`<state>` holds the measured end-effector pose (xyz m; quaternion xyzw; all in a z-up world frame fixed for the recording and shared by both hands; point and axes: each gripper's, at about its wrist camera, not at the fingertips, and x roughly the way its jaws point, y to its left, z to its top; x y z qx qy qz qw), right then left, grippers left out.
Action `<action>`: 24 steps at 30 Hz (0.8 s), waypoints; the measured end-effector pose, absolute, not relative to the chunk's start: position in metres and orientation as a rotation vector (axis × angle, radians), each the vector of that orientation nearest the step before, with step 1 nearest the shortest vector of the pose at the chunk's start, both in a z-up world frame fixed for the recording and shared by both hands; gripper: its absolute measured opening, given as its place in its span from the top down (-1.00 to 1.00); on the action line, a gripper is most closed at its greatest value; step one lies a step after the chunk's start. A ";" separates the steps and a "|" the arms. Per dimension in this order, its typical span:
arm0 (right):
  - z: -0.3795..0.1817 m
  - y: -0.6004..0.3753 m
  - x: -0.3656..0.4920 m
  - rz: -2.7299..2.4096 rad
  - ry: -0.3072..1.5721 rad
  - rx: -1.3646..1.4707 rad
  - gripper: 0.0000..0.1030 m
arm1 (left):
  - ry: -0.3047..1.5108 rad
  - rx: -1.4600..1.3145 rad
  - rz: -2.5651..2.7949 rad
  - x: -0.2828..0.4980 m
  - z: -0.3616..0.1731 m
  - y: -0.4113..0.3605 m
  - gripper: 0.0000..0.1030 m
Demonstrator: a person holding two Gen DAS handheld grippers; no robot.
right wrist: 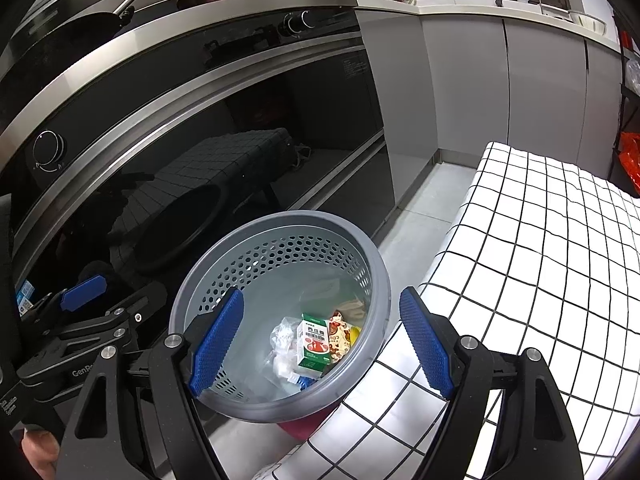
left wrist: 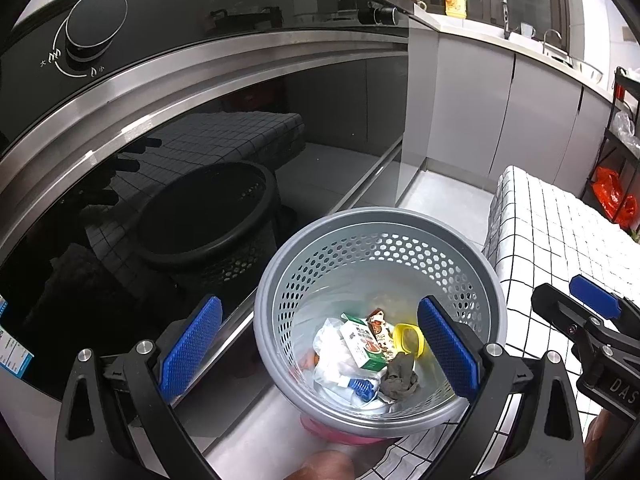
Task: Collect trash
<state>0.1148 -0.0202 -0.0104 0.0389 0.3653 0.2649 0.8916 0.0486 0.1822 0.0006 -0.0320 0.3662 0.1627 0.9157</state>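
both grippers' fingers [left wrist: 188, 344] [right wrist: 424, 344] spread apart over trash bin [right wrist: 376, 264], beside oven door [left wrist: 120, 200], checkered table [right wrist: 540, 260].

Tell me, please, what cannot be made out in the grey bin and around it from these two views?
- Trash bin base: both views, hidden by its own rim; only something pink shows beneath.
- Trash under the green carton: covered by the pile.
- Table top: right view, overexposed; its near part is cut off by the frame edge.
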 end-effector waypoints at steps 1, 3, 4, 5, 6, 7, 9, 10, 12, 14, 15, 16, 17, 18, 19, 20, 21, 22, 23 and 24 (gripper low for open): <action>-0.010 -0.020 0.115 0.550 0.758 0.080 -0.49 | 0.754 -0.064 0.336 0.049 0.000 0.182 -0.87; -0.011 -0.019 0.115 0.550 0.759 0.078 -0.49 | 0.756 -0.063 0.336 0.049 0.000 0.182 -0.87; -0.011 -0.019 0.115 0.549 0.758 0.076 -0.49 | 0.756 -0.064 0.335 0.049 0.000 0.182 -0.87; -0.011 -0.018 0.115 0.547 0.758 0.074 -0.49 | 0.756 -0.065 0.334 0.050 0.000 0.182 -0.87; -0.011 -0.017 0.115 0.545 0.758 0.072 -0.49 | 0.757 -0.065 0.336 0.050 -0.001 0.182 -0.87; -0.011 -0.017 0.115 0.544 0.758 0.070 -0.49 | 0.757 -0.065 0.338 0.050 0.000 0.183 -0.87; -0.011 -0.017 0.115 0.543 0.756 0.066 -0.49 | 0.757 -0.063 0.342 0.049 0.000 0.183 -0.87; -0.011 -0.017 0.114 0.543 0.756 0.066 -0.49 | 0.757 -0.063 0.342 0.049 0.000 0.183 -0.87; -0.011 -0.017 0.114 0.543 0.755 0.065 -0.49 | 0.757 -0.065 0.341 0.049 0.000 0.183 -0.87; -0.011 -0.017 0.114 0.542 0.753 0.063 -0.49 | 0.756 -0.065 0.342 0.049 0.000 0.183 -0.87; -0.011 -0.017 0.114 0.542 0.752 0.062 -0.49 | 0.755 -0.063 0.344 0.049 0.001 0.183 -0.87; -0.010 -0.017 0.114 0.542 0.750 0.062 -0.49 | 0.755 -0.062 0.345 0.049 0.001 0.183 -0.87; -0.010 -0.017 0.113 0.543 0.749 0.062 -0.49 | 0.755 -0.063 0.345 0.049 0.001 0.183 -0.87; -0.010 -0.017 0.113 0.543 0.748 0.061 -0.49 | 0.754 -0.066 0.343 0.049 0.001 0.183 -0.87; -0.010 -0.017 0.113 0.544 0.747 0.060 -0.49 | 0.754 -0.067 0.344 0.049 0.001 0.183 -0.87; -0.010 -0.017 0.113 0.544 0.747 0.058 -0.49 | 0.753 -0.066 0.344 0.049 0.001 0.183 -0.87; -0.010 -0.017 0.113 0.544 0.748 0.059 -0.49 | 0.753 -0.065 0.344 0.049 0.001 0.183 -0.87; -0.010 -0.016 0.113 0.544 0.749 0.058 -0.49 | 0.752 -0.066 0.344 0.049 0.001 0.183 -0.87; -0.011 -0.016 0.114 0.544 0.750 0.057 -0.49 | 0.752 -0.067 0.343 0.049 0.001 0.183 -0.87; -0.010 -0.016 0.114 0.544 0.751 0.057 -0.49 | 0.751 -0.067 0.344 0.048 0.001 0.183 -0.87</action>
